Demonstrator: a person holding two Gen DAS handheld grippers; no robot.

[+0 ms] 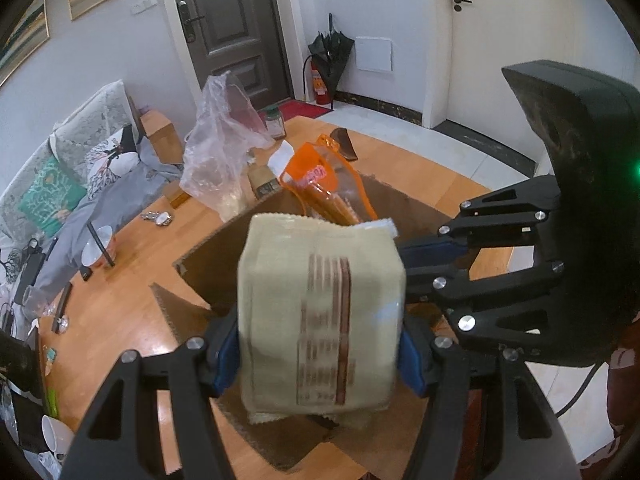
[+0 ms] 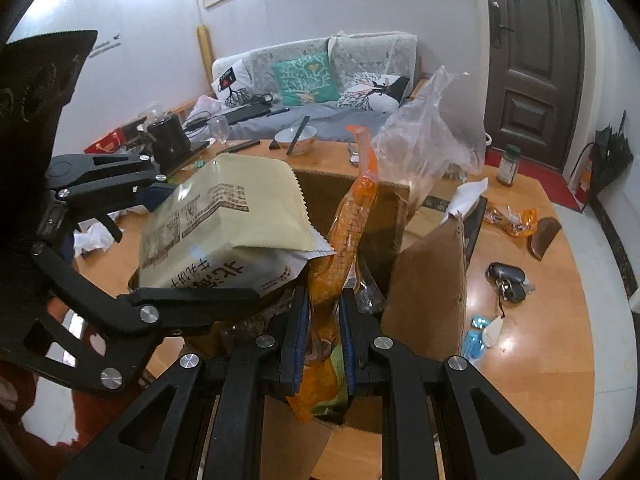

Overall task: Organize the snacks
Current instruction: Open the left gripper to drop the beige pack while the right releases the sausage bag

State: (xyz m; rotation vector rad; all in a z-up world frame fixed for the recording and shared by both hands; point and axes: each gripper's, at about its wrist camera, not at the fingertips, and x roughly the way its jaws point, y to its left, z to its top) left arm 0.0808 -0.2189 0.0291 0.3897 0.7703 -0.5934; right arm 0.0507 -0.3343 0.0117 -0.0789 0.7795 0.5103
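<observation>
Holding a beige snack packet in my left gripper, I have its blue-padded fingers clamped on both sides, above the open cardboard box. My right gripper has its fingers narrowed onto an orange snack bag that stands upright in the box. Both sit on the wooden surface. To the right of the box in the right wrist view lie car keys, a small orange wrapper and a dark wooden piece. At the far side stand a crumpled clear plastic bag, a green-lidded jar and a bowl with chopsticks. Beyond the surface is a grey sofa with cushions, a dark door, and a folded umbrella beside a fire extinguisher.
</observation>
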